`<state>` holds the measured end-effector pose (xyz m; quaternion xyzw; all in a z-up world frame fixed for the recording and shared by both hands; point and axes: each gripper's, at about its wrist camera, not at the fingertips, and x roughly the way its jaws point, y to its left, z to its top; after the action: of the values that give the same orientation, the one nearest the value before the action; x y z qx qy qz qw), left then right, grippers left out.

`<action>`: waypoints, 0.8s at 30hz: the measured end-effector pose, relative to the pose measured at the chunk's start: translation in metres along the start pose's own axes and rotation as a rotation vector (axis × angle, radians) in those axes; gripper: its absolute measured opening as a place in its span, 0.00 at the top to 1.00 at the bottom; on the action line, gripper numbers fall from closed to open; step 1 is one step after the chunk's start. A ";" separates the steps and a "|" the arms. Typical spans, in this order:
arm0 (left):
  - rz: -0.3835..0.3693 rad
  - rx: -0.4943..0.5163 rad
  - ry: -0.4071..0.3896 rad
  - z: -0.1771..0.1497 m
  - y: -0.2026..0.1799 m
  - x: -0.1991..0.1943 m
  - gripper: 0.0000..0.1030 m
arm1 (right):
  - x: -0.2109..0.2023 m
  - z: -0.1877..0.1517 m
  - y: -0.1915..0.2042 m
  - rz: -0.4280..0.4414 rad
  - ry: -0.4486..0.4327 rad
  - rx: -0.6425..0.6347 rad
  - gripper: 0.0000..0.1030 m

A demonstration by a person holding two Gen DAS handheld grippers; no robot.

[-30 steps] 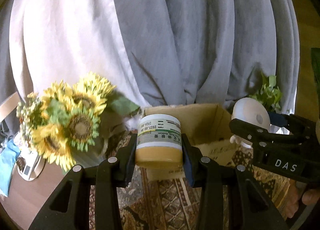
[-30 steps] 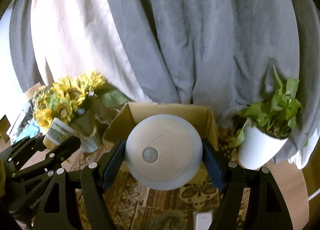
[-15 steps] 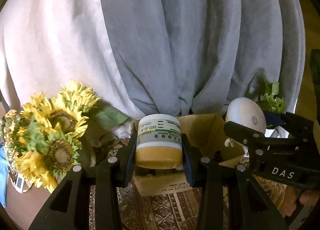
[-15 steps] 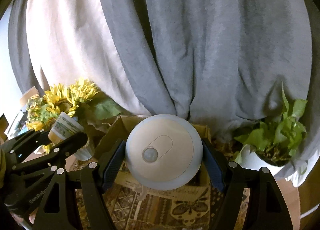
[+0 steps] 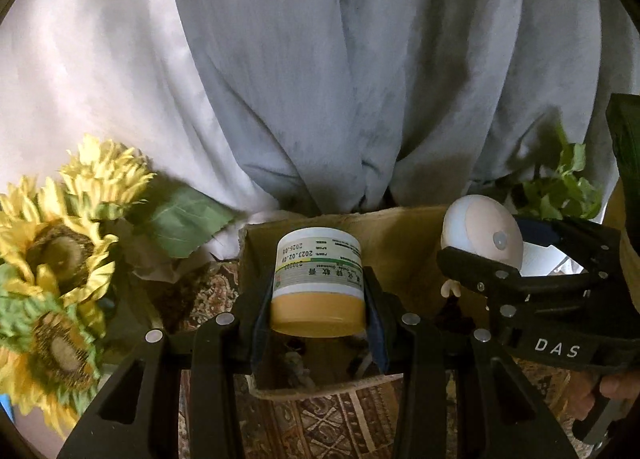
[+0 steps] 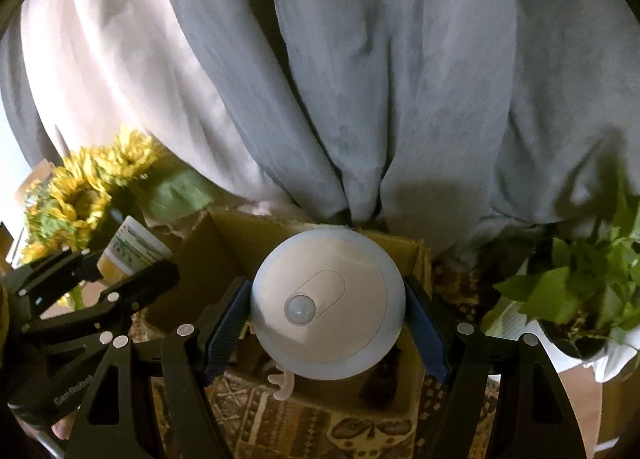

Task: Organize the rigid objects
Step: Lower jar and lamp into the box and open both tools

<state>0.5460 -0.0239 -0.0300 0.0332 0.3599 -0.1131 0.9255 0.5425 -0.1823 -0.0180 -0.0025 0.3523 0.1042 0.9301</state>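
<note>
My left gripper [image 5: 319, 309] is shut on a white ointment jar [image 5: 319, 283] with a yellow lid, held upside down over the open cardboard box [image 5: 400, 235]. My right gripper [image 6: 326, 319] is shut on a round white sensor light [image 6: 326, 305], a small figure-like piece hanging under it, above the same cardboard box [image 6: 200, 279]. In the left wrist view the right gripper [image 5: 516, 259] with the sensor light [image 5: 482, 233] sits at the right. The right wrist view has the left gripper [image 6: 120, 271] with the ointment jar [image 6: 132, 251] at the left. Dark items lie on the box floor.
Artificial sunflowers [image 5: 52, 263] stand left of the box. A potted green plant [image 6: 580, 291] in a white pot stands right of it. Grey and white curtains [image 5: 320, 79] hang close behind. A patterned cloth [image 6: 320, 431] covers the surface under the box.
Both grippers have moved forward toward the box with their loads; the box now lies right beneath the jar and the light. The sunflowers have slid left and the curtains loom larger.
</note>
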 end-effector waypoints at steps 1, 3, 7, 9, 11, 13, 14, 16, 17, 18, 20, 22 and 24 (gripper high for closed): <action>0.001 0.002 0.005 0.000 0.000 0.004 0.61 | 0.006 0.001 -0.001 -0.002 0.015 -0.005 0.26; -0.002 0.008 0.023 0.000 -0.001 0.013 0.61 | 0.016 0.001 -0.002 -0.002 0.038 -0.018 0.26; -0.009 0.013 0.069 0.000 0.000 0.033 0.61 | 0.032 0.000 -0.006 -0.003 0.076 -0.034 0.26; -0.014 0.013 0.097 -0.001 0.001 0.042 0.61 | 0.040 -0.001 -0.007 -0.001 0.099 -0.035 0.26; -0.020 0.013 0.120 -0.002 0.002 0.049 0.61 | 0.048 -0.002 -0.008 0.005 0.122 -0.040 0.26; -0.024 0.014 0.146 -0.005 0.003 0.056 0.61 | 0.055 -0.003 -0.008 0.002 0.142 -0.048 0.26; -0.026 0.013 0.157 -0.006 0.004 0.058 0.61 | 0.058 -0.004 -0.008 0.003 0.151 -0.051 0.26; -0.032 0.010 0.182 -0.008 0.005 0.064 0.61 | 0.063 -0.005 -0.007 0.006 0.170 -0.055 0.26; -0.032 0.006 0.191 -0.010 0.006 0.066 0.59 | 0.066 -0.006 -0.007 0.006 0.180 -0.054 0.26; -0.029 0.006 0.194 -0.010 0.006 0.067 0.53 | 0.069 -0.006 -0.007 0.007 0.189 -0.049 0.26; -0.004 0.007 0.188 -0.012 0.006 0.065 0.45 | 0.074 -0.007 -0.008 0.010 0.210 -0.038 0.25; -0.011 0.006 0.180 -0.012 0.006 0.062 0.45 | 0.073 -0.008 -0.011 -0.002 0.205 -0.029 0.24; -0.004 -0.001 0.171 -0.013 0.006 0.057 0.41 | 0.070 -0.007 -0.011 -0.009 0.197 -0.027 0.24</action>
<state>0.5797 -0.0271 -0.0777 0.0414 0.4376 -0.1113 0.8913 0.5914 -0.1800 -0.0702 -0.0269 0.4404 0.1041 0.8913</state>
